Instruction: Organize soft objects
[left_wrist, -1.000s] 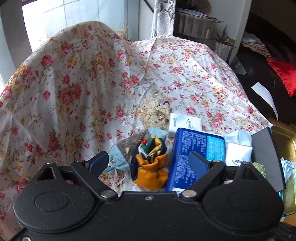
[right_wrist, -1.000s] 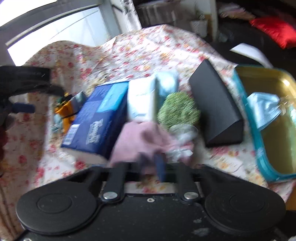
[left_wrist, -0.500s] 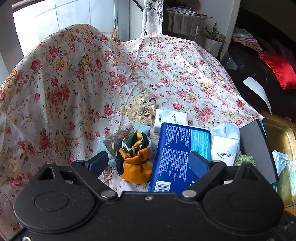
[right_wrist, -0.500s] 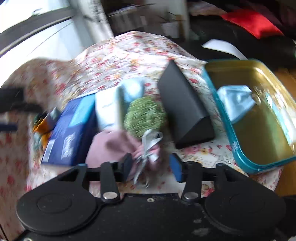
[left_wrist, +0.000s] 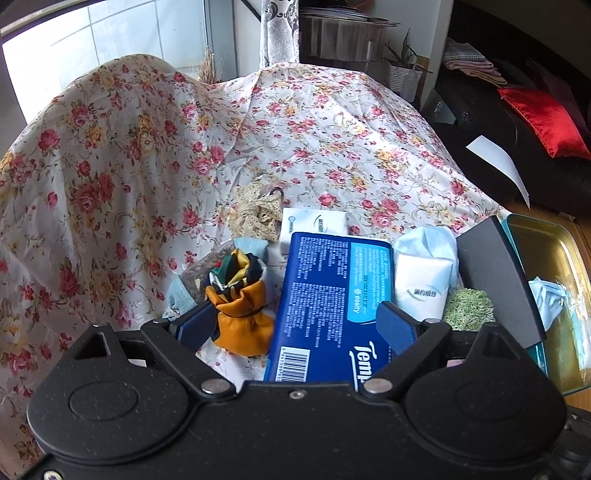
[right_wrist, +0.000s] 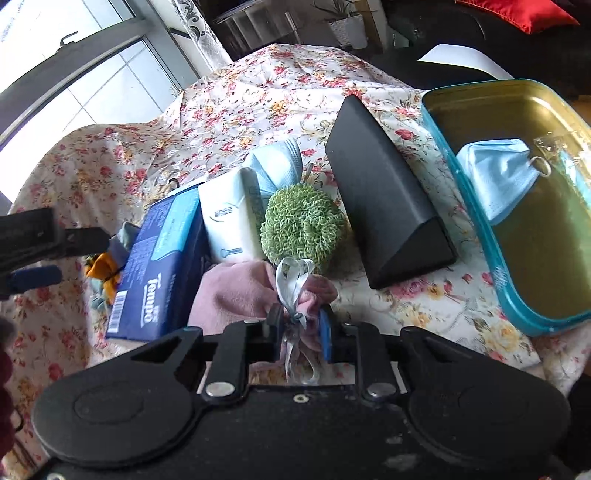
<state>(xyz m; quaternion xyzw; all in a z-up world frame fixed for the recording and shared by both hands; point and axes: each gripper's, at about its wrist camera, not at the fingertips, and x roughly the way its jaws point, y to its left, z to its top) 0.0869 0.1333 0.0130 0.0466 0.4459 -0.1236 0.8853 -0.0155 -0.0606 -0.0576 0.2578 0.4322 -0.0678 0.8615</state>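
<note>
- Jaws of our right gripper (right_wrist: 301, 334) are pressed in on the gathered neck of a pink pouch (right_wrist: 236, 291), pinching it where a pale ribbon (right_wrist: 293, 280) is tied; the ribbon's tails hang down between the pads.
- Pouch body bulges to the left of the pads and rests on the flowered cloth (right_wrist: 258, 103), touching a blue tissue pack (right_wrist: 159, 266) on its left.
- Just beyond the pouch we see a green knitted ball (right_wrist: 303, 227), and behind that a white tissue packet (right_wrist: 231, 218) with a folded light-blue cloth (right_wrist: 275, 168) at its far end.
- Right of the ball lies a black wedge-shaped case (right_wrist: 384, 199), and beyond it, at the cloth's edge, a teal-rimmed tin (right_wrist: 476, 221) with a gold inside that holds a blue face mask (right_wrist: 495, 177).
- Our left gripper (left_wrist: 293, 325) has its jaws spread wide and grips nothing.
- Between its fingers, lower down on the cloth, we see an orange pouch (left_wrist: 242, 321) with a patterned top and the near end of the blue tissue pack (left_wrist: 325, 306); whether the left pad touches the pouch we cannot tell.
- Past these lie a beige lace piece (left_wrist: 258, 212) and a small white packet (left_wrist: 314, 225).
</note>
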